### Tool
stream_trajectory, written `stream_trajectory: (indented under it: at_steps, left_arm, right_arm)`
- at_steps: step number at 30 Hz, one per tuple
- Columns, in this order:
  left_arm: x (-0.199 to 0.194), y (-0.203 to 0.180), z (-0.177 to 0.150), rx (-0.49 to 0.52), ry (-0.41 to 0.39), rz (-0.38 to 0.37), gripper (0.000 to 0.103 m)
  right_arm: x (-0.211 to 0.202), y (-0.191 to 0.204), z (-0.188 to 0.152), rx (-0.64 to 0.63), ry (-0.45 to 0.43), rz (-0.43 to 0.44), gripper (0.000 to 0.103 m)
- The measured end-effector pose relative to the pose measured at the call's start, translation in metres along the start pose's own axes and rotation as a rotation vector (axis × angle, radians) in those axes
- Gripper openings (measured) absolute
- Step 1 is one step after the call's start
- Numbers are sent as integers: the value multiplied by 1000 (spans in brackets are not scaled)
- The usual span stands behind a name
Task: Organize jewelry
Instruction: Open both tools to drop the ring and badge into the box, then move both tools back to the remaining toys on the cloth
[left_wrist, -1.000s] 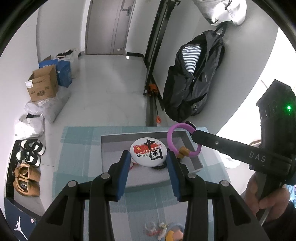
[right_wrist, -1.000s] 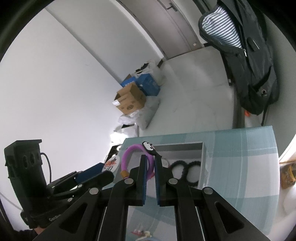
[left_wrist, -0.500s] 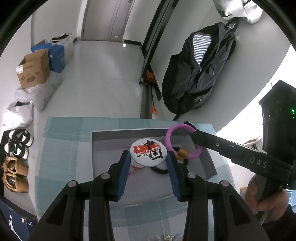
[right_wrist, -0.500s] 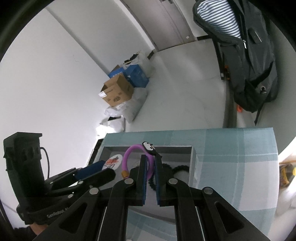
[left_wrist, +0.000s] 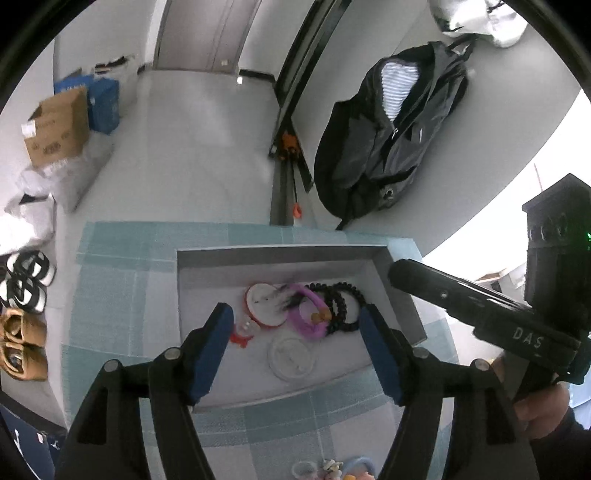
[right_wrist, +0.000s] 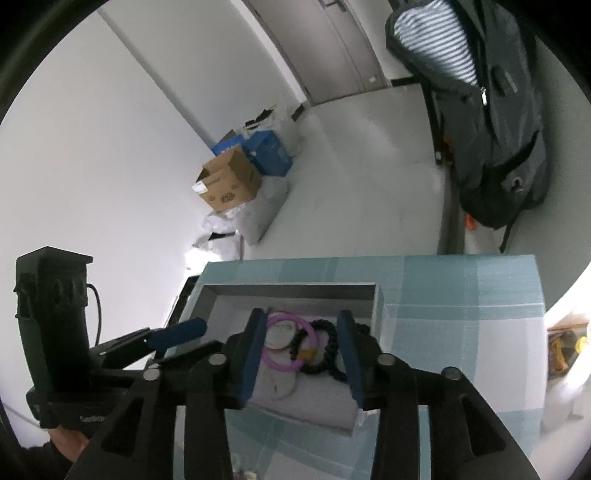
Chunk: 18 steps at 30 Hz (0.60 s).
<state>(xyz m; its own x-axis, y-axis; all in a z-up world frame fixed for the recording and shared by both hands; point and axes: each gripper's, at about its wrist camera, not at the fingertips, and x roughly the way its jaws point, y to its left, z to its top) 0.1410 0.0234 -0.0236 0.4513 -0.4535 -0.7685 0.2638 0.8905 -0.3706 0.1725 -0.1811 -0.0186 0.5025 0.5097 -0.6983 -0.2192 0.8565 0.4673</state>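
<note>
Grey tray (left_wrist: 280, 258) sits on the blue check cloth (left_wrist: 122, 280), just ahead of both grippers. L gripper (left_wrist: 295, 332) is wide open w/ nothing in it. R gripper (right_wrist: 301, 354) is wide open too. Round badge (left_wrist: 264, 304), black bead bracelets (left_wrist: 341, 299) & purple ring (left_wrist: 308, 314) lie touching inside the tray, between the L fingers

"DAS" — white letters on the right claw (left_wrist: 402, 271).

Black left gripper (left_wrist: 295, 332), blue-padded fingers (left_wrist: 212, 347), silver screws; right gripper (right_wrist: 301, 354) stamped "DAS".
</note>
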Motion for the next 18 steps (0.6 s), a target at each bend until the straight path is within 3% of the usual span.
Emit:
stream_trajectory:
  at_steps: [8, 18]
  left_arm:
    - [-23, -3, -14, -9, -26, 75, 67]
    - [-46, -24, -44, 24, -70, 204, 67]
  right_arm:
    - [-35, 4, -10, -6, -58, 3, 51]
    - [-75, 19, -37, -49, -117, 5, 76]
